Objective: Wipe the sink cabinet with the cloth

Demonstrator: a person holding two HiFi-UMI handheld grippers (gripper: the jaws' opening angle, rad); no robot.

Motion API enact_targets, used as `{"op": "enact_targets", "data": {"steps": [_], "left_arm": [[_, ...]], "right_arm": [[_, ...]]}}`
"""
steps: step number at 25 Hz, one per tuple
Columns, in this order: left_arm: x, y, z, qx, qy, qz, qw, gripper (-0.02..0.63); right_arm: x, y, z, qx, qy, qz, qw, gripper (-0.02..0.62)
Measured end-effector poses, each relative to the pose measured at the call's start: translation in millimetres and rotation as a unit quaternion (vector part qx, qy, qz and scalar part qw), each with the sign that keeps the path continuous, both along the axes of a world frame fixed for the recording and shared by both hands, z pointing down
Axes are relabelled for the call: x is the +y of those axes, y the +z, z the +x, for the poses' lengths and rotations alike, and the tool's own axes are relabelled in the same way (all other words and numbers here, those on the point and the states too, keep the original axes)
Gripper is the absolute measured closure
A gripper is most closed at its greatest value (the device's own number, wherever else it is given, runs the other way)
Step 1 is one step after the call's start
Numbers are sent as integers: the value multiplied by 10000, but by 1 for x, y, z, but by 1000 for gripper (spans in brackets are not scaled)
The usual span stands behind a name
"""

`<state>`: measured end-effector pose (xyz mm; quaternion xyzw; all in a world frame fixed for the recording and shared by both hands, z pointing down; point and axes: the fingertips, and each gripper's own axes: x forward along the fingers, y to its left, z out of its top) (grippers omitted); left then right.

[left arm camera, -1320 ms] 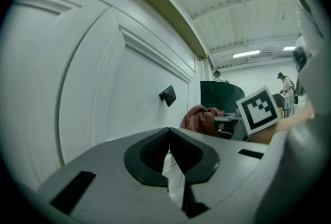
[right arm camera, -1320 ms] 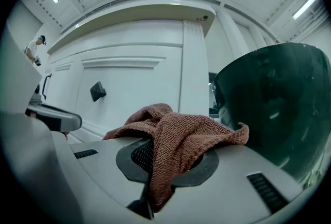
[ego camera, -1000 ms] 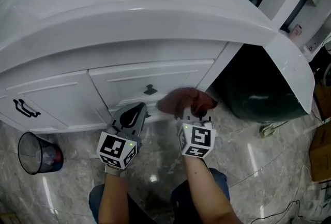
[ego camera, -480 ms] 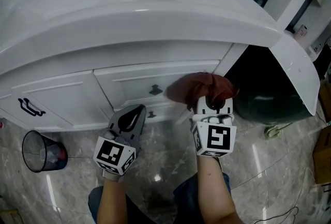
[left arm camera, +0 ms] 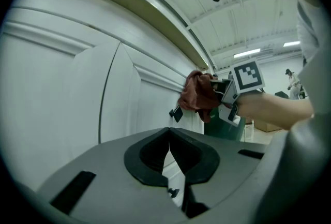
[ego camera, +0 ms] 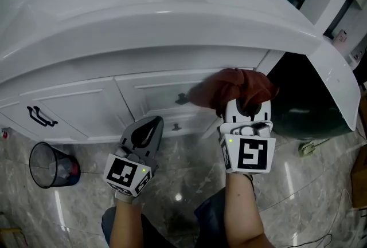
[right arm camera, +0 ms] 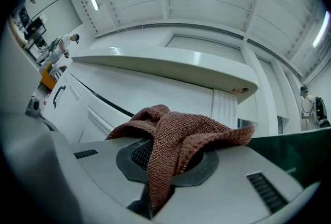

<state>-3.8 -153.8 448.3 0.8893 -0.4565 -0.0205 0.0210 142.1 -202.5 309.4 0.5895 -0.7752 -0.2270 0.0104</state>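
Since a second ago my right gripper has carried the cloth up to the top right corner of the cabinet, jaws clamped on a fold. My left gripper hangs closed and empty. Dragging left could, I judge, snag the drawer knob and tug the cloth free.

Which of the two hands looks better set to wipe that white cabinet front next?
Right. The right gripper is shut on the reddish-brown knitted cloth, held up at the white cabinet drawer front. The left gripper is shut, empty and lower.
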Motion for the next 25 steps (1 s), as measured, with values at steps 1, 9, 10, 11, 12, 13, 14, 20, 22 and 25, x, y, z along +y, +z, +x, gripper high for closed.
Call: {"op": "enact_targets", "data": {"steps": [1,9,10,11,12,13,14,20,22,25], "left_arm": [[0,-1,-2,11,-33,5,10000,595],[6,2,-19,-120,-245,-22,9996,595],[6,3,-23,-89,-279,-36,9996,595],[6,4,-27,-60,-308,-50,9995,595],[6,4,-30,-40,-336,-65,9994,595],[6,5,-33,-30,-364,-78,9993,595],[6,5,-36,-26,-392,-84,9992,595],[9,4,-48,12,-524,-86,9986,595],[8,4,-50,48,-544,-88,9985,595],[9,6,-50,29,-539,-109,9985,595]], "right_arm": [[1,-4,-9,60,-85,26,9999,537],[12,-7,-69,-83,-684,186,9974,537],[14,-7,-77,-111,-766,207,9968,537],[16,-7,-86,-121,-849,234,9960,537],[19,-6,-96,-110,-930,263,9953,537],[22,-5,-106,-84,-1005,289,9945,537],[25,-3,-115,-42,-1070,297,9938,537],[31,33,-153,374,-1253,-270,9910,537],[31,39,-160,425,-1239,-352,9908,537],[31,41,-162,388,-1105,-335,9926,537]]}}
